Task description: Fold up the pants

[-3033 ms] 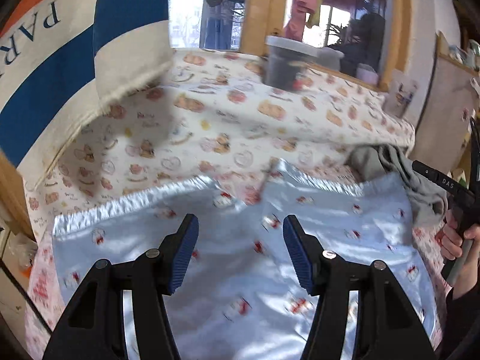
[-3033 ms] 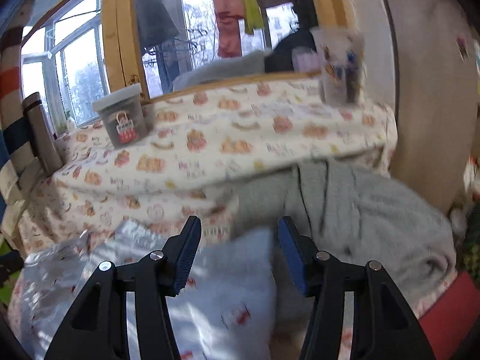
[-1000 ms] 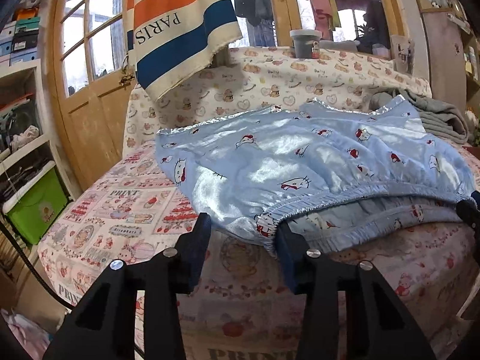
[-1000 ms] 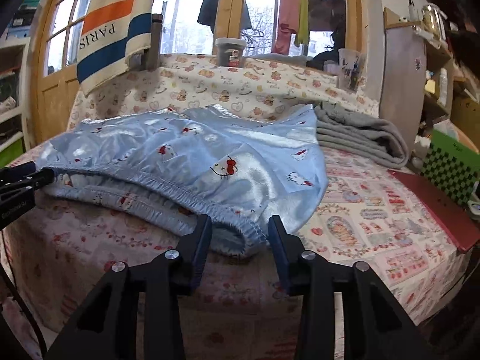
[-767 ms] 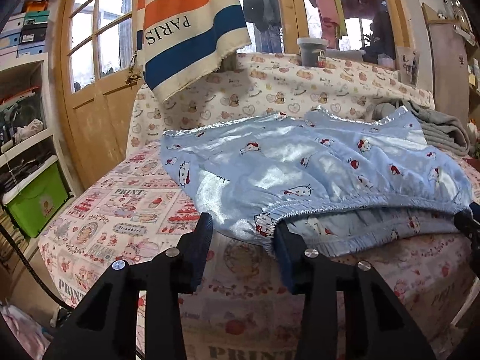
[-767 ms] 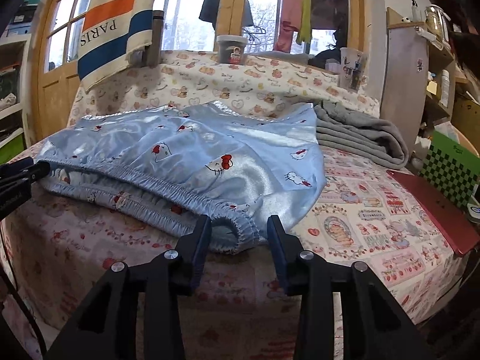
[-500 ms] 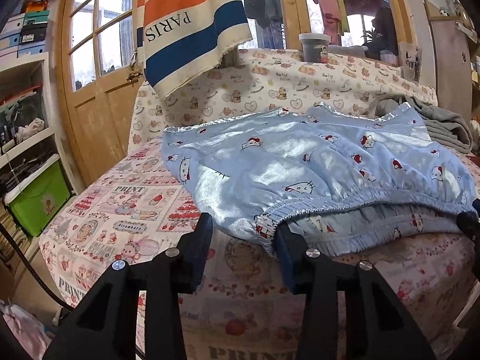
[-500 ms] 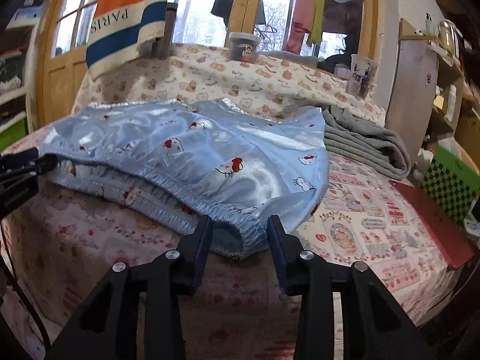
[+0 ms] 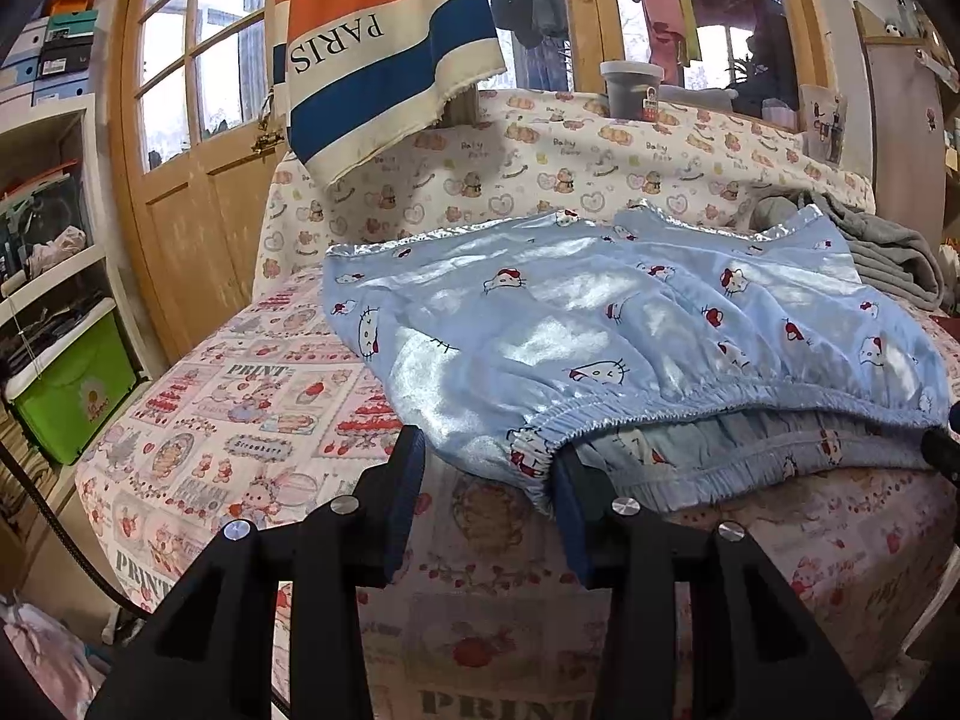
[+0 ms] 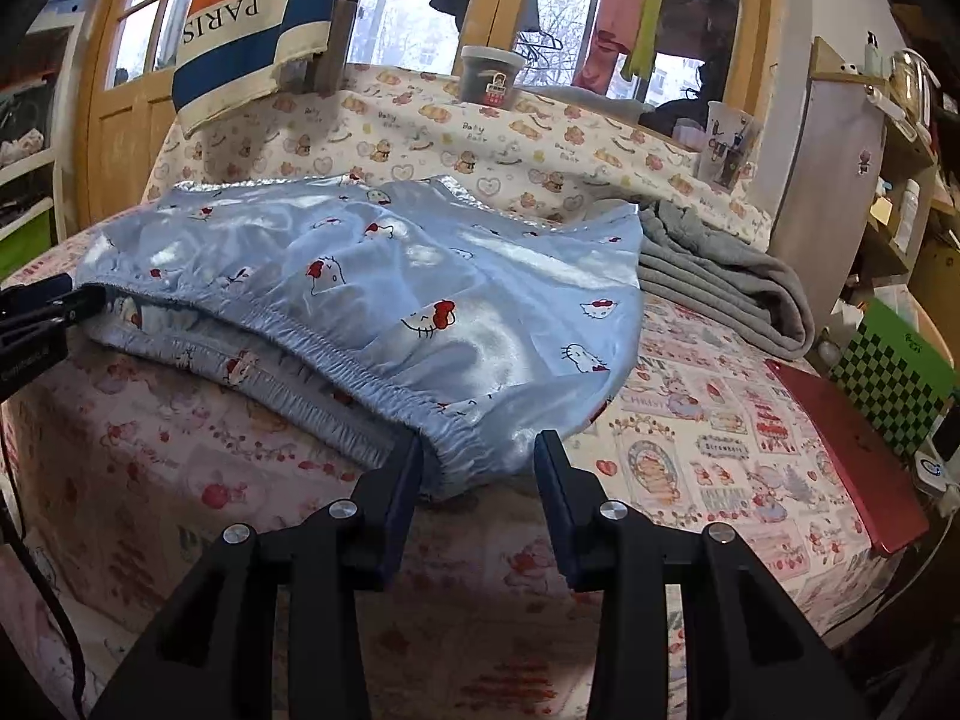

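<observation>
**Pants spread on the printed bedcover, a gripper at each end of the waistband**

Pants of shiny light-blue satin with a cat print lie across the middle of both views on the patterned bedcover, elastic waistband toward the cameras. In the left wrist view, the left gripper sits at lower centre, jaws parted, with the waistband corner between them; no pad is seen pressing it. In the right wrist view, the right gripper is likewise spread at lower centre, the other waistband corner between its fingers, unclamped. A folded grey garment lies at centre right, touching the pants. A striped PARIS towel hangs upper left.
</observation>
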Tool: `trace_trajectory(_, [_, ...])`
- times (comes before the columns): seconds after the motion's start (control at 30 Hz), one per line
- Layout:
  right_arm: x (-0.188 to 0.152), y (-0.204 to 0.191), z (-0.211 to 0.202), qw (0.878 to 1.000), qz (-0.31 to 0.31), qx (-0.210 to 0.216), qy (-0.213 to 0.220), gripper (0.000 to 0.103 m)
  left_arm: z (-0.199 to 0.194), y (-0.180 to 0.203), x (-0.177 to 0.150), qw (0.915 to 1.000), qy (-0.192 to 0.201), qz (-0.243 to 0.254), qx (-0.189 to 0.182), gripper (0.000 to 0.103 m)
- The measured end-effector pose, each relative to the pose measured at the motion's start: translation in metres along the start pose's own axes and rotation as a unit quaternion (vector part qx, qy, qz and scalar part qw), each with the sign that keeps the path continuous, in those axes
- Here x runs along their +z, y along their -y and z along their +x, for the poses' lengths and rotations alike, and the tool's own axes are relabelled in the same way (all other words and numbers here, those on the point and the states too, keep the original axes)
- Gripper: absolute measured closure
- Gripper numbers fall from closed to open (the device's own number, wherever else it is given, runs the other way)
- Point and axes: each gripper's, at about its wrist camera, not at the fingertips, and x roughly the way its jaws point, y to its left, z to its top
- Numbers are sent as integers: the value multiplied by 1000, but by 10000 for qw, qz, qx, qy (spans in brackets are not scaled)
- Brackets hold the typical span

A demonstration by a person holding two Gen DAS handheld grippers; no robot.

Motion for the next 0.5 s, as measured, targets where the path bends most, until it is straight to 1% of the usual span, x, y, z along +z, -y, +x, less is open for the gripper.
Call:
trace_trajectory(0.03, [0, -2, 1, 10000, -32, -82, 32, 66, 0, 1, 0, 10000, 6, 16, 9, 63])
trace_trajectory(0.07, [1, -3, 2, 9999, -51, -118, 72, 70, 0, 1, 0, 10000, 19, 22, 17, 64])
trace_trajectory(0.1, [2, -4, 4, 9999, -59, -115, 113, 87, -1, 1, 0, 10000, 35, 23, 16, 67])
trace_trajectory(0.13, [3, -5, 5, 9999, -23, -46, 128, 92, -2, 1, 0, 10000, 51, 20, 2, 71])
trace_trajectory(0.17, [3, -4, 5, 9999, 55, -16, 158, 92, -3, 0, -1, 10000, 84, -7, -30, 76])
trace_trajectory(0.2, [3, -4, 3, 9997, 121, 5, 234, 95, -6, 0, -1, 9999, 139, -56, -43, 76])
trace_trajectory(0.23, [2, -3, -1, 9992, 169, 21, 357, 96, -10, -2, -2, 9997, 236, -109, -25, 77])
trace_trajectory(0.3, [0, -2, -11, 9977, 270, 63, 624, 96, -21, -3, -6, 9987, 494, -158, -3, 85])
trace_trajectory(0.33, [-3, -1, -18, 9963, 376, 142, 766, 96, -27, -3, -9, 9980, 608, -160, 17, 86])
trace_trajectory(0.4, [-9, 1, -25, 9944, 557, 247, 861, 96, -37, -2, -15, 9970, 753, -152, 95, 86])
trace_trajectory(0.43, [-13, 1, -28, 9937, 640, 293, 869, 96, -40, -3, -18, 9970, 753, -161, 107, 86])
trace_trajectory(0.5, [-20, 2, -32, 9935, 748, 339, 789, 96, -41, -6, -24, 9978, 613, -258, 10, 85])
